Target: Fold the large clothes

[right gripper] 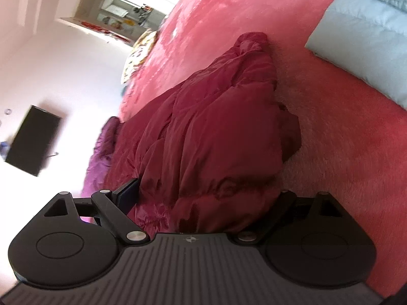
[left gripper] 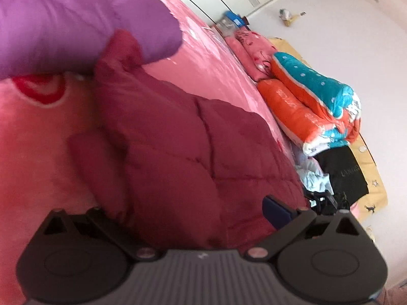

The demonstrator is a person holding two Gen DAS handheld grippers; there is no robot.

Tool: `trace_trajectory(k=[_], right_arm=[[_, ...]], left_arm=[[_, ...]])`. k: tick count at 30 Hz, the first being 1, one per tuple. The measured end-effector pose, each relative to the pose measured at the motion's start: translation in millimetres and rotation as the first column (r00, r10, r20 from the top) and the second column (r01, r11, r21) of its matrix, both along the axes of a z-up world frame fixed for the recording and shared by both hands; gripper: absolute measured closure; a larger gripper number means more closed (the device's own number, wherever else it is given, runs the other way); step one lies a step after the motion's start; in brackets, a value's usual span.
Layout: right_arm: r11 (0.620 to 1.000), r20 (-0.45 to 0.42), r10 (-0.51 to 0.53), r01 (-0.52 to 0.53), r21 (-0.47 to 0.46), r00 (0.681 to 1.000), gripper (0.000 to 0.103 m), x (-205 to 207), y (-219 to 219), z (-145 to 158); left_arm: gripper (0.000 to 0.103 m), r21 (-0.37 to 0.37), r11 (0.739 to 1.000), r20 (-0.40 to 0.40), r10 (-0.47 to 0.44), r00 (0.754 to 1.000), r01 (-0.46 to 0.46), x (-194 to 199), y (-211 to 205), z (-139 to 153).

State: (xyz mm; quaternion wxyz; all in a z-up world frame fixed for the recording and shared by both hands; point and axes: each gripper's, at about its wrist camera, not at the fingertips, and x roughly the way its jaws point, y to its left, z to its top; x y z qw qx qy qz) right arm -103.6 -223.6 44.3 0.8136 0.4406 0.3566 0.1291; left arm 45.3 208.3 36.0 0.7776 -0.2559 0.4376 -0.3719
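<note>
Both grippers, left gripper (left gripper: 183,211) and right gripper (right gripper: 208,193), are hovering wide open over the maroon jacket (left gripper: 173,137) on the bed (left gripper: 208,58); pinching matching hem corners should keep the fold square.

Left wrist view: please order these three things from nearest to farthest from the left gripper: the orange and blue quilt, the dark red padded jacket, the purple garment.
1. dark red padded jacket: directly ahead of the left gripper, reaching between its open fingers.
2. purple garment: beyond the jacket, upper left.
3. orange and blue quilt: far right, at the bed's edge.
</note>
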Motion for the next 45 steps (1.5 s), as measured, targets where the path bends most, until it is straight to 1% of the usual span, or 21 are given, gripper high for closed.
trace_trajectory(k=[2, 5, 7, 8, 9, 10, 12, 14, 15, 17, 21, 23, 26, 27, 30, 32, 34, 36, 38, 41, 45], right_arm=[[0.999, -0.012, -0.015, 0.014, -0.052, 1.000, 0.000, -3.1, 6.6, 4.7], [0.989, -0.025, -0.043, 0.039, -0.140, 0.999, 0.000, -6.4, 19.6, 12.8], [0.980, -0.030, -0.075, 0.068, -0.185, 0.997, 0.000, -9.7, 26.0, 16.7], [0.976, -0.030, -0.087, 0.080, -0.204, 0.996, 0.004, -11.9, 28.4, 18.4], [0.968, -0.030, -0.101, 0.091, -0.233, 0.994, 0.006, -14.0, 32.8, 21.3], [0.958, -0.028, -0.114, 0.103, -0.267, 0.993, 0.010, -17.1, 37.5, 25.4], [0.935, -0.016, -0.143, 0.130, -0.329, 0.990, 0.017, -23.4, 47.0, 34.0], [0.906, -0.005, -0.161, 0.146, -0.397, 0.987, 0.026, -27.0, 56.2, 41.5], [0.888, 0.003, -0.167, 0.151, -0.435, 0.986, 0.029, -28.7, 62.3, 46.4], [0.848, 0.022, -0.174, 0.161, -0.505, 0.984, 0.037, -33.1, 73.5, 56.3], [0.750, 0.082, -0.169, 0.182, -0.636, 0.982, 0.046, -50.1, 92.7, 72.2], [0.698, 0.120, -0.160, 0.198, -0.688, 0.980, 0.053, -54.1, 104.5, 80.9], [0.606, 0.182, -0.133, 0.225, -0.763, 0.974, 0.060, -62.8, 120.2, 96.5], [0.573, 0.201, -0.121, 0.233, -0.785, 0.972, 0.061, -65.0, 126.4, 102.5], [0.495, 0.249, -0.085, 0.258, -0.830, 0.965, 0.066, -67.2, 143.5, 117.6], [0.449, 0.286, -0.057, 0.280, -0.848, 0.957, 0.069, -65.3, 157.4, 128.0], [0.419, 0.337, -0.027, 0.317, -0.851, 0.941, 0.070, -67.1, 167.7, 143.5], [0.398, 0.388, -0.004, 0.358, -0.845, 0.922, 0.070, -67.4, 175.7, 160.4], [0.381, 0.448, 0.025, 0.406, -0.831, 0.894, 0.070, -67.0, 185.5, 179.3], [0.390, 0.531, 0.070, 0.467, -0.794, 0.845, 0.070, -60.3, 200.5, 207.4], [0.418, 0.607, 0.145, 0.508, -0.754, 0.782, 0.070, -37.3, 226.3, 234.5]], left_arm=[[0.002, -0.016, 1.000, -0.004, 0.002, 1.000, -0.002, 1.2, -1.8, -0.4], [0.004, -0.011, 1.000, 0.005, 0.005, 1.000, -0.005, 0.2, -4.1, -2.2], [0.015, 0.008, 1.000, 0.012, 0.026, 1.000, -0.026, -1.1, -3.0, -0.6], [0.027, 0.038, 0.998, 0.016, 0.042, 0.999, -0.042, -1.6, -2.4, 0.6], [0.034, 0.061, 0.997, 0.019, 0.052, 0.998, -0.054, -2.0, -1.8, 1.4], [0.038, 0.068, 0.996, 0.021, 0.060, 0.998, -0.061, -3.4, 1.6, 1.3], [0.049, 0.063, 0.995, 0.016, 0.073, 0.997, -0.074, -4.1, 4.0, 2.3], [0.055, 0.062, 0.994, 0.021, 0.084, 0.996, -0.085, -5.6, 10.9, 1.7], [0.058, 0.066, 0.994, 0.031, 0.087, 0.996, -0.089, -6.9, 10.1, 4.0], [0.064, 0.081, 0.993, 0.066, 0.085, 0.994, -0.091, -10.6, 9.4, 10.1], [0.072, 0.094, 0.991, 0.134, 0.084, 0.987, -0.097, -16.9, 7.5, 23.3], [0.074, 0.067, 0.993, 0.151, 0.086, 0.985, -0.097, -18.2, 11.8, 28.6], [0.076, 0.006, 0.995, 0.180, 0.097, 0.979, -0.100, -20.5, 21.0, 38.3], [0.076, -0.011, 0.995, 0.195, 0.100, 0.976, -0.100, -22.0, 23.7, 42.3], [0.076, -0.051, 0.993, 0.229, 0.114, 0.967, -0.105, -25.1, 33.6, 52.6], [0.076, -0.068, 0.991, 0.247, 0.128, 0.960, -0.115, -27.7, 41.1, 58.5], [0.076, -0.097, 0.987, 0.275, 0.152, 0.949, -0.129, -30.1, 51.6, 68.2], [0.076, -0.131, 0.980, 0.314, 0.187, 0.931, -0.152, -33.9, 65.0, 79.6], [0.076, -0.165, 0.969, 0.364, 0.232, 0.902, -0.183, -38.7, 82.5, 93.6], [0.076, -0.200, 0.951, 0.456, 0.304, 0.837, -0.236, -47.2, 110.7, 117.7], [0.075, -0.226, 0.911, 0.543, 0.412, 0.732, -0.345, -57.0, 152.8, 146.0]])
